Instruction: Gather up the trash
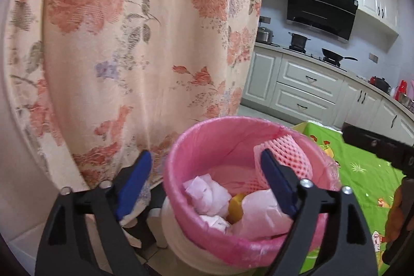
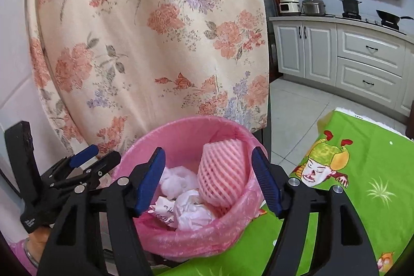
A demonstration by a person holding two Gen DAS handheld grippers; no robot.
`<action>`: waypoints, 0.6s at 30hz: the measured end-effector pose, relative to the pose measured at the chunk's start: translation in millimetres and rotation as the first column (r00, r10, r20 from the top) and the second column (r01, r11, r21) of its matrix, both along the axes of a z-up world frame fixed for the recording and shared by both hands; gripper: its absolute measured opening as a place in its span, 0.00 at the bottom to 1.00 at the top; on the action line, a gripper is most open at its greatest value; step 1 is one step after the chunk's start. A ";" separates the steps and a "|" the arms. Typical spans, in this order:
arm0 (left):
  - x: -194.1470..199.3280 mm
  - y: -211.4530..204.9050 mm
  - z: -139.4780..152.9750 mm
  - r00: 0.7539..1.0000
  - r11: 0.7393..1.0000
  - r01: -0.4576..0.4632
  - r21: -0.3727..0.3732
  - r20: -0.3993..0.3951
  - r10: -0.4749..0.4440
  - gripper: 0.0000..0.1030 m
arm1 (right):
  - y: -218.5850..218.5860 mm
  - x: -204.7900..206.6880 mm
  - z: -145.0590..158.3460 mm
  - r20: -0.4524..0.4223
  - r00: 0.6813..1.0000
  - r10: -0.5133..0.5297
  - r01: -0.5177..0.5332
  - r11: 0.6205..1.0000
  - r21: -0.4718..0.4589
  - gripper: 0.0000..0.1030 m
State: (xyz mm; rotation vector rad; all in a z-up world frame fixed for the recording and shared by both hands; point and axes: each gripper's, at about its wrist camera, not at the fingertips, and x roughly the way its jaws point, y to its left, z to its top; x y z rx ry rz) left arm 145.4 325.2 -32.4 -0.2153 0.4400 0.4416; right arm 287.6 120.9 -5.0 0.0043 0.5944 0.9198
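A trash bin with a pink liner (image 1: 178,146) (image 2: 181,124) stands just ahead in both views. Inside lie crumpled white paper (image 1: 207,194) (image 2: 192,211), a pink foam fruit net (image 1: 288,149) (image 2: 222,172) leaning on the right wall, and a yellow piece (image 1: 236,206). My left gripper (image 1: 205,155) is open, its blue pads spread wide over the bin's near side with nothing pressed between them. My right gripper (image 2: 209,150) is also open above the bin; the foam net shows between its pads, untouched. In the right wrist view the left gripper (image 2: 97,158) sits at the bin's left.
A floral curtain (image 1: 129,43) (image 2: 155,43) hangs right behind the bin. A green cartoon tablecloth (image 2: 362,185) (image 1: 362,172) lies to the right. White kitchen cabinets (image 1: 308,79) with pots and a range hood are beyond. A hand with a bracelet (image 2: 33,247) holds the left gripper.
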 end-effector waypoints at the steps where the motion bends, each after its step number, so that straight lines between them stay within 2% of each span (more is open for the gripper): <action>1: -4.9 -1.9 1.5 1.000 1.000 -0.005 0.004 0.009 0.005 0.93 | -4.5 -2.3 1.1 -0.002 1.000 -0.007 0.007 1.000 0.008 0.64; 2: -8.2 -3.1 3.0 1.000 1.000 -0.013 0.010 0.015 0.013 0.96 | -10.0 -5.2 2.0 -0.002 1.000 -0.016 0.016 1.000 0.014 0.65; 6: -23.9 -16.8 10.5 0.999 0.998 -0.027 0.059 0.029 0.025 0.95 | -29.2 -20.3 4.6 0.034 0.998 -0.060 0.060 0.998 -0.005 0.68; 11: -46.3 -41.6 26.4 0.998 0.993 -0.031 0.116 0.062 0.024 0.95 | -53.5 -40.0 11.1 0.067 0.993 -0.100 0.100 0.995 -0.006 0.82; 18: -73.4 -68.4 46.5 0.994 0.993 -0.007 0.115 0.106 -0.006 0.95 | -87.5 -78.7 29.4 0.119 0.987 -0.106 0.105 0.994 0.015 0.83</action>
